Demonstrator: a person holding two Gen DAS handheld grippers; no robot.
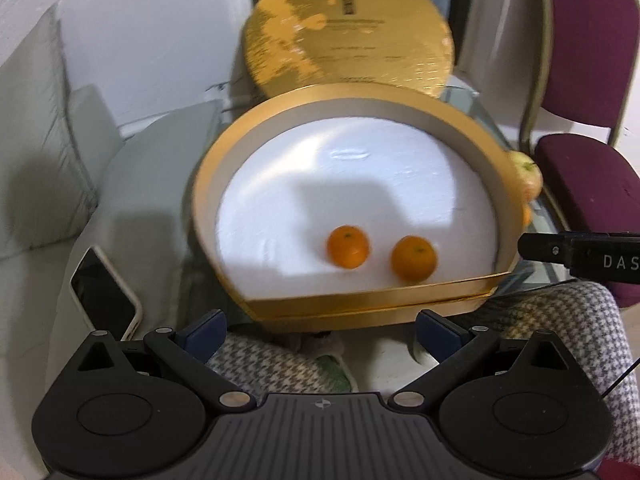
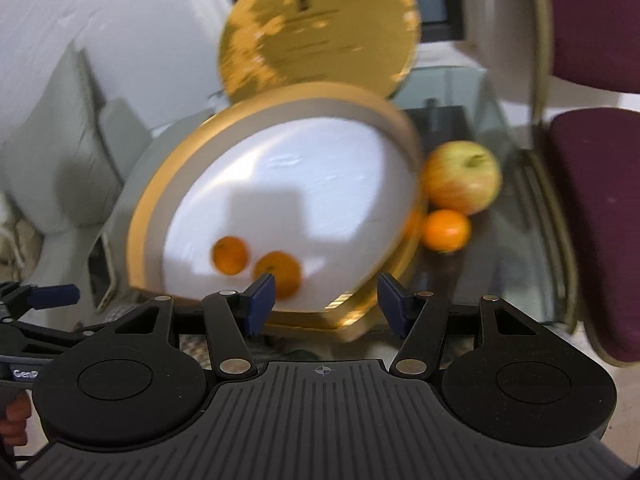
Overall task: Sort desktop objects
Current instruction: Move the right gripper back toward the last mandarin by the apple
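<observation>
My right claw (image 2: 326,304) stands spread and holds nothing, its blue pads low in the frame just short of the near rim of the gold box (image 2: 160,184). My left claw (image 1: 320,330) is spread wide too, empty, centred on that same near rim at the bottom of its view.

Inside the box, on the white liner, two small oranges (image 1: 347,246) (image 1: 414,258) lie side by side toward the lower middle. Outside it, at centre right of the right wrist view, an apple (image 2: 462,176) sits on the glass worktop (image 2: 500,264) with another orange (image 2: 446,230) just below it, both close against the box wall. The gold lid (image 2: 320,28) leans upright behind, at the top of the frame. A phone (image 1: 106,292) lies at lower left of the left view.

I judge the loose fruit is what remains to go in. I would swing the right claw toward the orange, since it sits nearest and free. Both views are blurred, so I would settle first, come down from above with the pads straddling it, and close gently; round fruit rolls, and the apple crowds one side.
</observation>
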